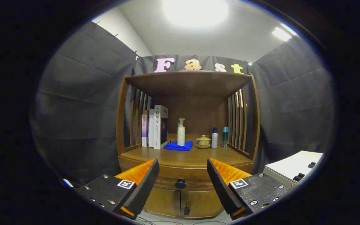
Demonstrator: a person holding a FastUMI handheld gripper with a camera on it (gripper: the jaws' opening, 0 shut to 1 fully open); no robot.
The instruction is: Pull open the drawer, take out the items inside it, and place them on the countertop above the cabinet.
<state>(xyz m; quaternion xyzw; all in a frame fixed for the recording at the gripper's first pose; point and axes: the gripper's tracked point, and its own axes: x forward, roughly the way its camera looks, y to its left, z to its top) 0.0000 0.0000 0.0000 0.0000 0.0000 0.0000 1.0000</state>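
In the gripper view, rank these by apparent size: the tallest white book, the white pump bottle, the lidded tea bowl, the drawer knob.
1. Tallest white book
2. White pump bottle
3. Yellowish lidded tea bowl
4. Black round drawer knob, though nearer the camera

The open gripper has fingers flanking the knob, short of it.

Materials before you, as they look:

- Cabinet [186, 82]: brown wood, smooth, a soft sheen on the countertop [186, 157]; slatted wooden sides.
- Drawer [180, 175]: same wood; its knob [180, 183] dark, slightly glossy.
- Books [156, 128], centre left: paper, glossy covers.
- Folded cloth [178, 146]: matt, soft fabric.
- Pump bottle [181, 132]: smooth pale plastic.
- Lidded cup [203, 141]: glazed ceramic by its look.
- Two small bottles [219, 137]: smooth plastic, one translucent.
- Gripper [183, 181]: fingers spread apart, ridged inner pads [137, 172], matt outer shells with metal screws.
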